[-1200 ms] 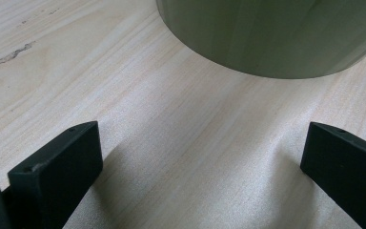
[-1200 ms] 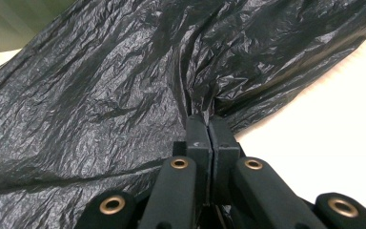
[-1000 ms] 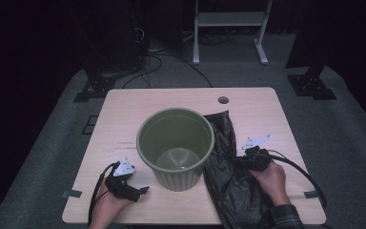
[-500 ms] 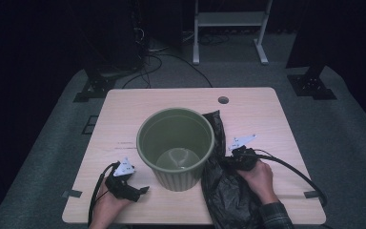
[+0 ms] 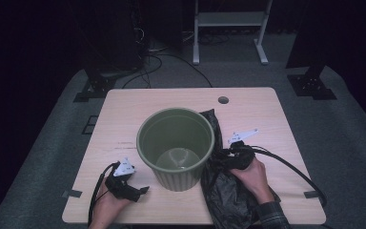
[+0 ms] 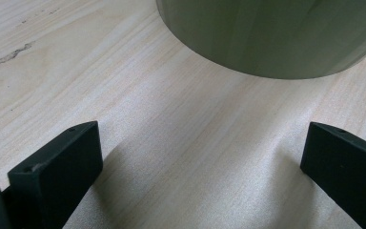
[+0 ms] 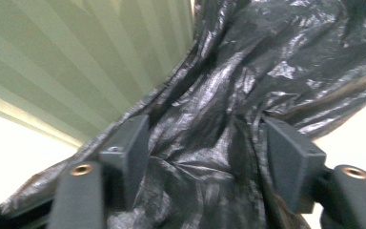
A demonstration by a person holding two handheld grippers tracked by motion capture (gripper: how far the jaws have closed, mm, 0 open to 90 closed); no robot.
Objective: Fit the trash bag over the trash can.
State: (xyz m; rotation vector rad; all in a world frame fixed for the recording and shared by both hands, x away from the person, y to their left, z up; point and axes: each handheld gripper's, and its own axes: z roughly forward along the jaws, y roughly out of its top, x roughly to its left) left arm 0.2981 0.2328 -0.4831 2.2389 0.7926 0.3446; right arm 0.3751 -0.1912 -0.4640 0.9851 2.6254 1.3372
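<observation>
A ribbed green waste bin (image 5: 181,179) stands upright and empty in the middle of the wooden table (image 5: 138,109). A crumpled black plastic bag (image 5: 228,195) lies against its right side and reaches the table's front edge. My right gripper (image 5: 221,160) rests on the bag next to the bin wall. In the right gripper view its jaws (image 7: 205,152) have just been opening and stand wide, with a bunch of bag (image 7: 276,57) between them and the bin (image 7: 76,57) behind. My left gripper (image 5: 143,190) lies open on the table left of the bin, with bare wood between its jaws (image 6: 202,162) and the bin's base (image 6: 276,33) ahead.
A round cable hole (image 5: 223,100) sits near the table's far edge. Small tape pieces (image 5: 71,193) mark the front corners. A white metal stand (image 5: 228,19) and cables are on the grey floor behind the table.
The right hand has slid left over the bag toward the bin, and its jaws have gone from shut to wide. The left hand and the bin have stayed put.
</observation>
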